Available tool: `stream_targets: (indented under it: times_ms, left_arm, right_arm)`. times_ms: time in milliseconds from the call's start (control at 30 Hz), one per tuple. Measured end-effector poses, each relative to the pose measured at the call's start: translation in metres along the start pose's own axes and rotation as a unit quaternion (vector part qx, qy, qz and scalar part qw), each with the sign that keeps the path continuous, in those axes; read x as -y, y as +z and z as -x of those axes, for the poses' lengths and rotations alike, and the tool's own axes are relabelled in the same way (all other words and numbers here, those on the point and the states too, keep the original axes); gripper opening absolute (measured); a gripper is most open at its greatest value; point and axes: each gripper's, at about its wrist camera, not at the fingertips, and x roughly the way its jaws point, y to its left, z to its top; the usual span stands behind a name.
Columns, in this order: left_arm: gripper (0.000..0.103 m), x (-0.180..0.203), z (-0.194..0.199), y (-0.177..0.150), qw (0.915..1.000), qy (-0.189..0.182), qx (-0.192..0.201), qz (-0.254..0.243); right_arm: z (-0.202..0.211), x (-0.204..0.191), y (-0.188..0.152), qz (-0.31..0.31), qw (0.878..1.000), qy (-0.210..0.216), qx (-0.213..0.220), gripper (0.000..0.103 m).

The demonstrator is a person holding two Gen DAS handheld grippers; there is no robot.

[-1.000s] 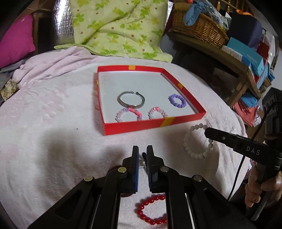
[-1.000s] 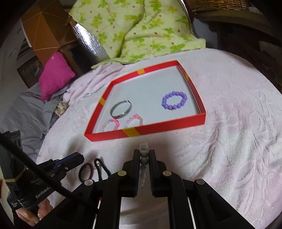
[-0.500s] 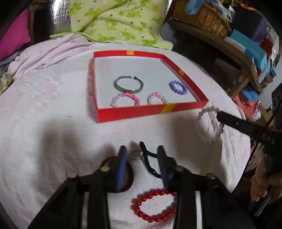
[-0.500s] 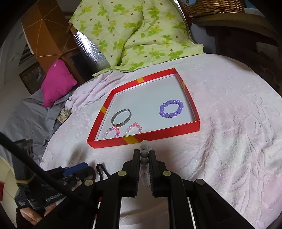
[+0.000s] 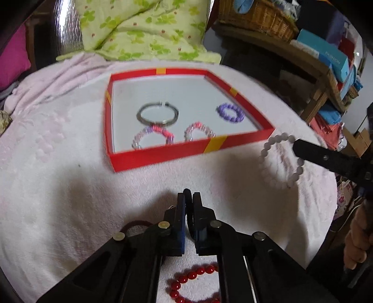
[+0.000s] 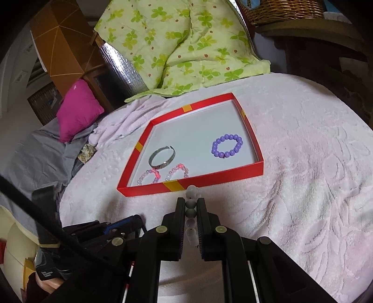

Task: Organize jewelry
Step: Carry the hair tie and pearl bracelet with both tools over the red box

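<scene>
A red tray (image 5: pixel 163 155) (image 6: pixel 209 179) on the pink blanket holds a silver bangle (image 5: pixel 157 114), a purple bead bracelet (image 5: pixel 230 112) (image 6: pixel 227 145) and two pink bead bracelets (image 5: pixel 152 137). My left gripper (image 5: pixel 188 198) is shut on a black hair tie (image 5: pixel 187 191), just in front of the tray. My right gripper (image 6: pixel 191 205) is shut on a white bead bracelet (image 5: pixel 277 160) (image 6: pixel 191 194), held above the blanket at the tray's front right corner. A red bead bracelet (image 5: pixel 193 282) lies under my left gripper.
A dark red hair tie (image 5: pixel 137 225) lies left of my left gripper. A green clover quilt (image 5: pixel 144 30) lies behind the tray. A wooden shelf with a wicker basket (image 5: pixel 256 16) and boxes stands at the right. A pink cushion (image 6: pixel 78 109) lies at the left.
My left gripper opened over the black hair tie, then shut on it and lifted it. My right gripper has kept the white bracelet and risen a little.
</scene>
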Motion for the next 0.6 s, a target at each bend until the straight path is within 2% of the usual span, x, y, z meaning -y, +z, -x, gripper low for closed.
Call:
stream_targets:
  times_ms: [367, 600]
  left_arm:
    - [0.006, -0.005, 0.059, 0.015, 0.9945, -0.019, 0.102, 0.012]
    - [0.006, -0.008, 0.068, 0.037, 0.9868, -0.012, 0.161, 0.007]
  right_arm:
    - [0.021, -0.018, 0.007, 0.018, 0.997, 0.039, 0.064, 0.011]
    - [0.012, -0.024, 0.029, 0.016, 0.996, 0.04, 0.082, 0.011]
